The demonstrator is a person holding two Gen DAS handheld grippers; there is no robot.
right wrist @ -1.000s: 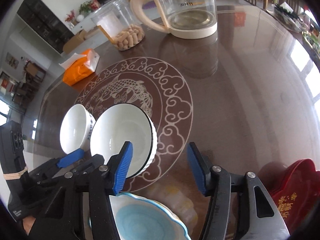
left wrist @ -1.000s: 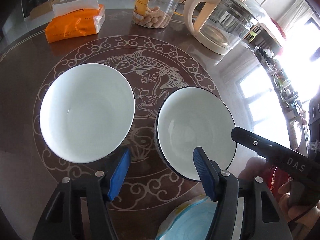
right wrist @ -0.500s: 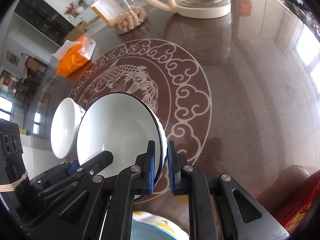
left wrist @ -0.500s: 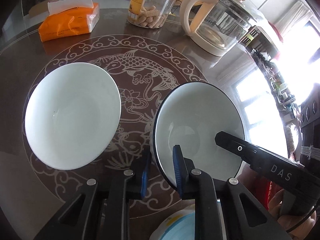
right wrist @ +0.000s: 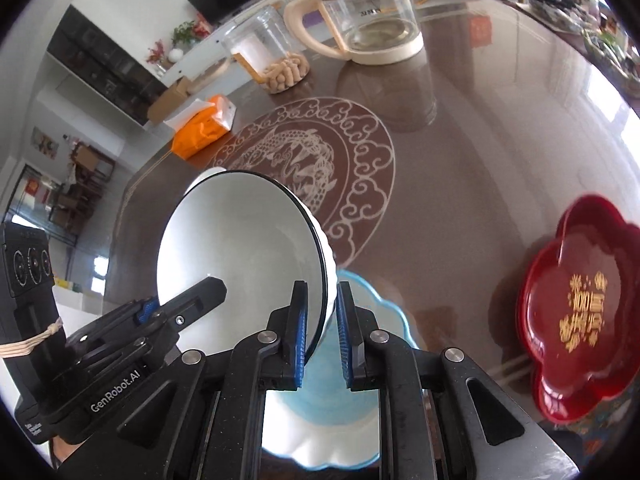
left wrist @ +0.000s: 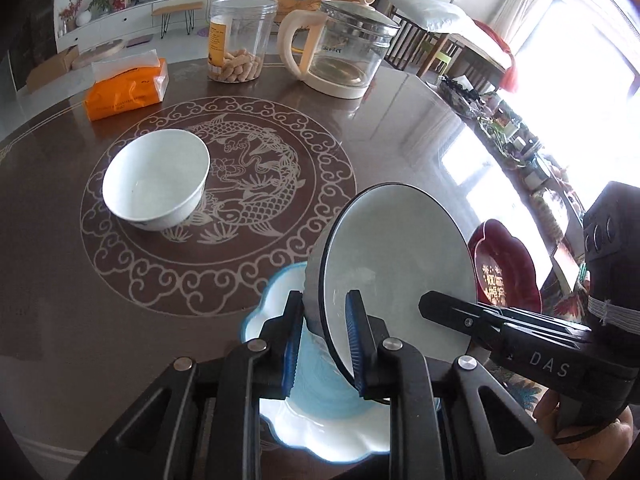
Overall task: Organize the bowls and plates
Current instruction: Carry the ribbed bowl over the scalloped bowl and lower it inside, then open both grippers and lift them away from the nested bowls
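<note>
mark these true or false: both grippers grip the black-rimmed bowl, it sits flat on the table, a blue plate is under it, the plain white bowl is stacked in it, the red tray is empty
1. Both grippers grip the black-rimmed bowl: true; the left gripper and right gripper each clamp its rim.
2. It sits flat on the table: false; it is held tilted, off the table.
3. A blue plate lies below it: true.
4. The plain white bowl is stacked in it: false; that bowl stands apart on the fish design.
5. The red tray is empty: true.
</note>
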